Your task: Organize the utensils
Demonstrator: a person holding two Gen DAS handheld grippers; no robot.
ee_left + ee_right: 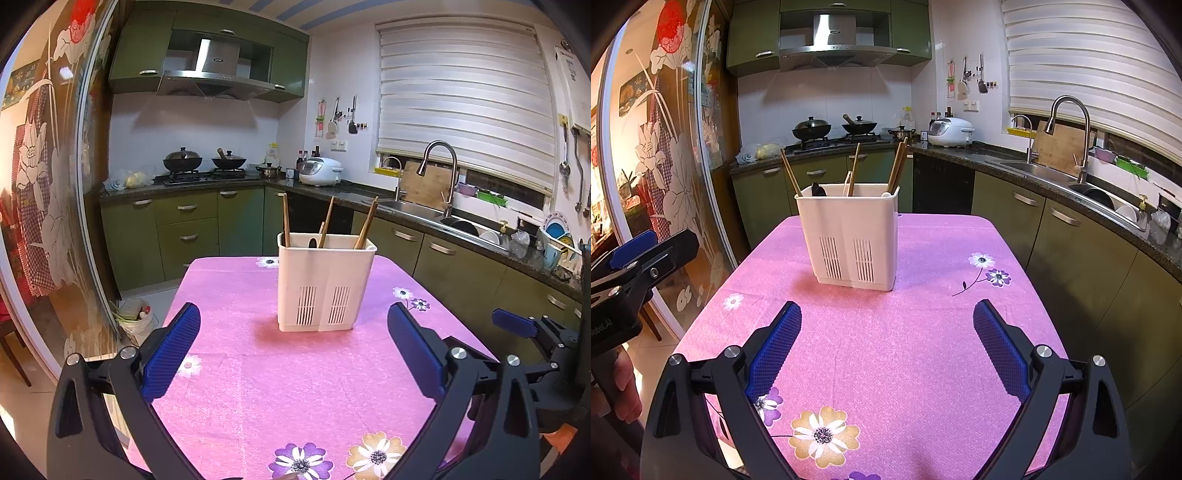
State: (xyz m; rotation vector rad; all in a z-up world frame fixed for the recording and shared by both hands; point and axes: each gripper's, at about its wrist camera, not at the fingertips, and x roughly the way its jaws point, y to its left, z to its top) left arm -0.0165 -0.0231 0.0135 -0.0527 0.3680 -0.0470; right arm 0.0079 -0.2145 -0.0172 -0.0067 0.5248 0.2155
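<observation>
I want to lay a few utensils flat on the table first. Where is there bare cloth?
The pink tablecloth is bare between the white utensil holder and both open grippers, left gripper and right gripper, and on either side of the holder. Only the holder itself is crowded, with chopsticks and spoons.

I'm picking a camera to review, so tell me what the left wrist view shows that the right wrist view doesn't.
Only the left wrist view shows the white bucket on the floor left of the table, the dish rack with plates at far right, and the right claw's blue pad. Only the right wrist view shows a hand gripping the left claw's handle. Both show the white utensil holder upright on the pink floral tablecloth, wooden chopsticks leaning inside it, and their own claw open and empty: left claw, right claw.
</observation>
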